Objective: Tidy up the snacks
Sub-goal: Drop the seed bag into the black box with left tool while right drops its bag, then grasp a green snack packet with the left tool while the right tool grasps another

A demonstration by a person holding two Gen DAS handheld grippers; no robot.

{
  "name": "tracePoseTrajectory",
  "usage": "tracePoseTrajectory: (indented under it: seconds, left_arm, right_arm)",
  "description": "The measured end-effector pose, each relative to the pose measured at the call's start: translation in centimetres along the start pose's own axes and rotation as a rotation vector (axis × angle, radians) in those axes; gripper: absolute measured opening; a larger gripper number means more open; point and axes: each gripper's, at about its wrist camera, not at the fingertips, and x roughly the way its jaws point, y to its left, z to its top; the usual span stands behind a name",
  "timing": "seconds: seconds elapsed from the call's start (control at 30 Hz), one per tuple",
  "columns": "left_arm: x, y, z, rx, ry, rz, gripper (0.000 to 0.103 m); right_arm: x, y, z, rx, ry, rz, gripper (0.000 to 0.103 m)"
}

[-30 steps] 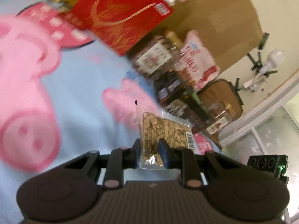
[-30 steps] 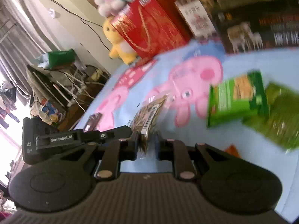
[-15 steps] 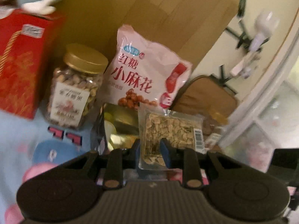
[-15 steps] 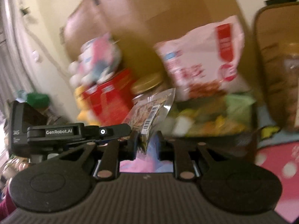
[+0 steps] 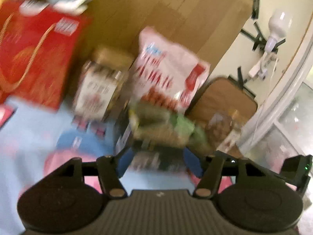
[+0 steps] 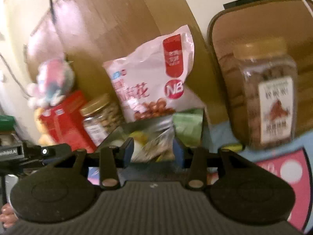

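We see seed packet (image 6: 156, 146) loose between right tongs (image 6: 153, 150), resting in box of snacks (image 6: 187, 125); pads clear of it. Left tongs (image 5: 158, 162) spread too, nothing gripped. Both just opened.

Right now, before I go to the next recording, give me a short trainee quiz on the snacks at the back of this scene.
1. Which item stands between the red box and the pink-and-white bag?
A) a gold-lidded jar
B) a water bottle
C) a bowl
2. True or false: the tall jar on the right of the right wrist view has a red lid.
3. Fill in: the pink-and-white bag leans against a large brown ___ box.

Key: 1 A. 2 false, its lid is tan. 3 cardboard.
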Motion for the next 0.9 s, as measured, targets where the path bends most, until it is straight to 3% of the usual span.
tracePoseTrajectory:
  seconds: [0.13, 0.2, 0.3, 0.4, 0.5, 0.57, 0.63, 0.67, 0.9]
  left_arm:
    - [-0.7, 2.6, -3.9, -0.100, 0.104, 0.033, 0.060]
    - [-0.8, 3.7, -5.3, -0.173, 0.131, 0.012, 0.060]
    - [-0.9, 4.9, -6.5, -0.265, 0.159, -0.056, 0.060]
    - [-0.5, 4.8, -7.5, -0.285, 0.186, -0.073, 0.060]
    - [0.0, 4.8, -7.9, -0.306, 0.170, -0.095, 0.060]
    - [0.4, 5.1, -8.2, -0.329, 0.174, -0.121, 0.052]
    - [0.5, 5.4, -8.3, -0.337, 0.172, -0.114, 0.033]
    - [0.4, 5.5, -8.4, -0.336, 0.179, -0.119, 0.030]
    - [-2.6, 6.3, -8.4, -0.346, 0.124, -0.147, 0.029]
  right_arm:
    - [0.6, -0.7, -3.6, 0.069, 0.178, 0.077, 0.055]
    - [0.8, -0.3, -5.0, 0.109, 0.229, 0.097, 0.053]
    - [1.0, 0.5, -5.8, 0.149, 0.242, 0.130, 0.050]
    - [1.3, 1.9, -6.4, 0.169, 0.267, 0.174, 0.047]
    - [1.7, 2.7, -7.4, 0.190, 0.321, 0.161, 0.047]
    - [2.0, 2.8, -8.0, 0.222, 0.329, 0.184, 0.042]
    - [2.1, 3.8, -8.4, 0.228, 0.357, 0.198, 0.038]
    - [1.9, 4.3, -8.5, 0.213, 0.351, 0.182, 0.037]
    - [1.2, 7.5, -8.7, 0.124, 0.320, 0.215, 0.033]
